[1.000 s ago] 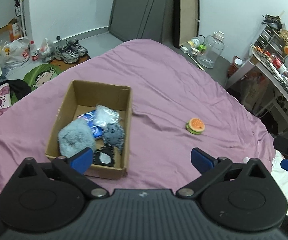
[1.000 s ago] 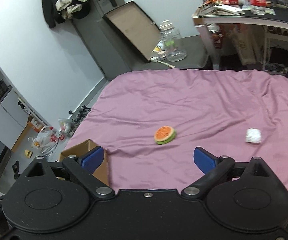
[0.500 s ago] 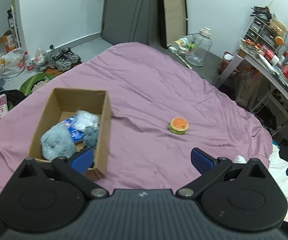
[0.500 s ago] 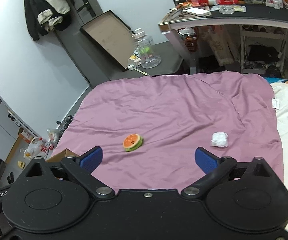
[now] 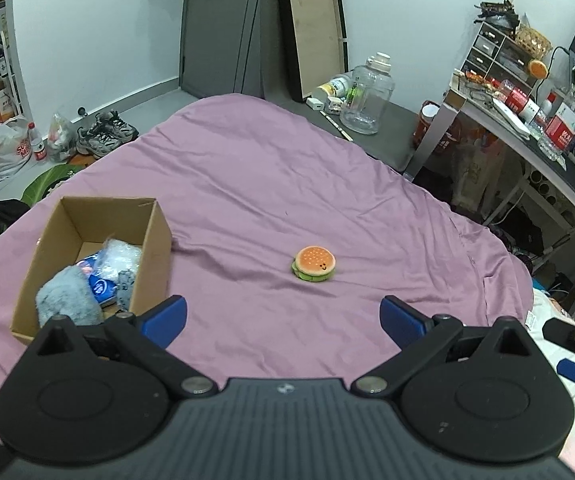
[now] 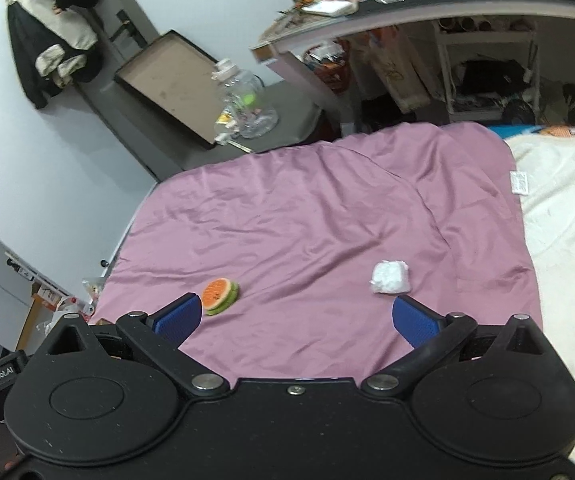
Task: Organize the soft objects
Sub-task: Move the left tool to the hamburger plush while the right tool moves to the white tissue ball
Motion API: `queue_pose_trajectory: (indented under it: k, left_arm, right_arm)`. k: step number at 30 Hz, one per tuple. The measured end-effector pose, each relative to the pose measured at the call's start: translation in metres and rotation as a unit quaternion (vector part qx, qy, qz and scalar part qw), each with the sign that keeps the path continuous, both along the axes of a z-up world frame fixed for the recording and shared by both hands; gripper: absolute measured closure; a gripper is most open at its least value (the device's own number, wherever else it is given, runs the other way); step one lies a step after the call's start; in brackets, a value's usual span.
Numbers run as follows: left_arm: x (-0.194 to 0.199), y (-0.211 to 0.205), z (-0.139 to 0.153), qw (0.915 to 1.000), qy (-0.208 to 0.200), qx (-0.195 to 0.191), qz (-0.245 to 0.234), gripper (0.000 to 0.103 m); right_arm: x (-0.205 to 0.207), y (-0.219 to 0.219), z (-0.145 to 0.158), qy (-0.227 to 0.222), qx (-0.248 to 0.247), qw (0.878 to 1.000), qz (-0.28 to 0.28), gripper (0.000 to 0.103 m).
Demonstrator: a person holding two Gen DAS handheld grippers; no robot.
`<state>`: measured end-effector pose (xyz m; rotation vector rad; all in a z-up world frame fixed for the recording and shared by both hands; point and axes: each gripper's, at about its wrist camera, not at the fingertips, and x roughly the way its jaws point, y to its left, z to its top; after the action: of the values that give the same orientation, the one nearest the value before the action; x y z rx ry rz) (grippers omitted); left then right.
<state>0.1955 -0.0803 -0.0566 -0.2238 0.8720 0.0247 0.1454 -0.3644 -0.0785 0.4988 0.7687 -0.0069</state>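
Both views have swung to the right across the bed since a second ago: from the left wrist the cardboard box (image 5: 87,264) has slid toward the left edge and the burger toy (image 5: 314,263) now sits near the middle, while from the right wrist the white bundle (image 6: 390,277) has come up close in front of the right gripper (image 6: 295,318). That gripper's jaws have just been opening and now stand spread wide, with nothing between its fingers (image 6: 413,322) but the purple bedspread (image 6: 307,220). The left gripper (image 5: 283,316) is spread just as wide and holds nothing.

The box rests on the bedspread at the left, already holding a grey fluffy thing (image 5: 67,298) and some wrapped items. Two soft things are left out on the cover: the burger toy, lying flat in the middle of the bed, well apart from the box, and the white bundle further toward the cream blanket (image 6: 567,240).

What matters for the next reach, as I judge it, is that the bundle lies just ahead of the right-hand finger of the right gripper, off its centre line, so that hand is plainly the nearer and would need to shift right to bracket it. The bundle looks roundish, with no clear long axis. The burger toy lies straight ahead of the left gripper, between its two fingers in line of sight but not yet near.
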Motion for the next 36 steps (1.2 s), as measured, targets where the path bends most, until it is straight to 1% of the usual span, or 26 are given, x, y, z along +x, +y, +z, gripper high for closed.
queue_pose_trajectory:
  k: [3, 8, 11, 15, 16, 19, 21, 23, 29, 32, 36]
  left_arm:
    - [0.008, -0.009, -0.005, 1.0, 0.003, 0.002, -0.003, 0.003]
    - [0.024, -0.02, -0.015, 0.9999, 0.002, 0.014, 0.0, 0.003]
    - [0.036, -0.028, -0.023, 0.9998, 0.011, 0.018, -0.002, 0.004]
    - [0.054, -0.04, -0.033, 0.9994, 0.02, 0.027, -0.01, 0.006]
    - [0.059, -0.043, -0.036, 0.9992, 0.024, 0.028, -0.012, 0.007]
    - [0.073, -0.05, -0.047, 0.9988, 0.034, 0.034, -0.013, 0.008]
    - [0.083, -0.053, -0.055, 0.9984, 0.042, 0.035, -0.013, 0.009]
    - [0.093, -0.056, -0.064, 0.9979, 0.05, 0.038, -0.014, 0.012]
    - [0.121, -0.061, -0.089, 0.996, 0.075, 0.043, -0.018, 0.017]
    - [0.136, -0.062, -0.103, 0.995, 0.087, 0.044, -0.019, 0.018]
    - [0.153, -0.063, -0.121, 0.9933, 0.103, 0.049, -0.022, 0.021]
  right_arm:
    - [0.005, -0.006, -0.009, 0.006, 0.003, 1.0, -0.008, 0.0]
    - [0.016, -0.013, -0.026, 0.014, -0.004, 1.0, -0.02, 0.007]
    - [0.025, -0.018, -0.039, 0.028, 0.002, 0.999, -0.022, 0.008]
    - [0.037, -0.02, -0.049, 0.035, -0.004, 0.999, -0.029, 0.009]
    - [0.041, -0.021, -0.052, 0.038, -0.006, 0.999, -0.03, 0.01]
    - [0.052, -0.02, -0.061, 0.049, -0.013, 0.998, -0.036, 0.014]
    - [0.058, -0.021, -0.067, 0.053, -0.017, 0.998, -0.041, 0.014]
    - [0.064, -0.022, -0.072, 0.055, -0.015, 0.997, -0.044, 0.014]
    - [0.088, -0.024, -0.092, 0.077, -0.014, 0.995, -0.054, 0.019]
    - [0.099, -0.024, -0.103, 0.09, -0.007, 0.994, -0.058, 0.019]
    - [0.111, -0.024, -0.116, 0.107, -0.011, 0.992, -0.07, 0.019]
